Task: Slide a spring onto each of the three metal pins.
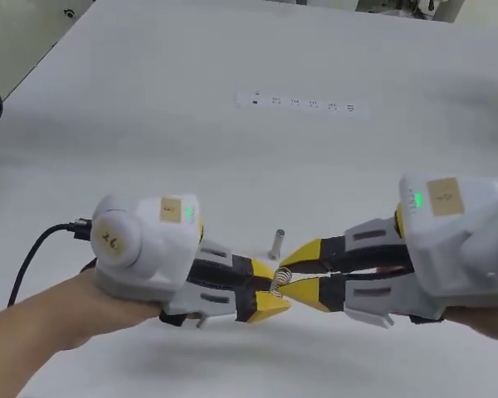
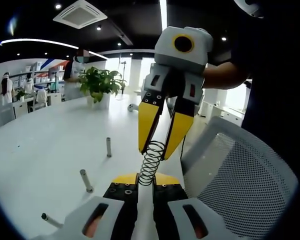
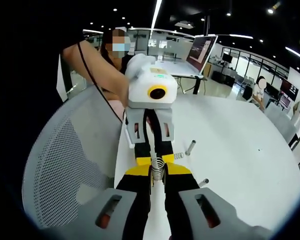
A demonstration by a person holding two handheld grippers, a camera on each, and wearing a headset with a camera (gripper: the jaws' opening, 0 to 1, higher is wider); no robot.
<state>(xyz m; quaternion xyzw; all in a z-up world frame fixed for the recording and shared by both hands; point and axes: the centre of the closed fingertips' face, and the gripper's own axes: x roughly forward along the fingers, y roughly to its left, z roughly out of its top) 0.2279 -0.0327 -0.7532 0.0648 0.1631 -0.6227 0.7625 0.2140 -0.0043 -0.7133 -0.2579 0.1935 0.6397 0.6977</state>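
The spring (image 1: pixel 282 280) hangs in the air above the near edge of the workbench (image 1: pixel 232 157), held between the two grippers. The left gripper (image 1: pixel 270 287) has its jaws pressed onto one end. The right gripper (image 1: pixel 287 276) meets it head-on, its jaws pinching the other end. In the left gripper view the coil (image 2: pixel 151 164) rises from that gripper's own yellow tips to the tips of the right gripper (image 2: pixel 154 150).

Three pins (image 2: pixel 109 147) sit on the bench beyond, apart from one another. In the head view one pin (image 1: pixel 276 243) stands upright just behind the meeting jaws.

The bench top is plain, pale and matte. A row of sockets (image 1: pixel 299 103) sits flush in it toward the far edge. A black cable (image 1: pixel 33 253) trails from the back of the left gripper.

A white mesh chair (image 2: pixel 240 170) stands by the bench edge. The room is an open office with ceiling lights, desks and a potted plant (image 2: pixel 100 82).

The spring is bare wire and the pins are dull grey metal. The gripper bodies are smooth white plastic, with black jaws tipped in yellow.
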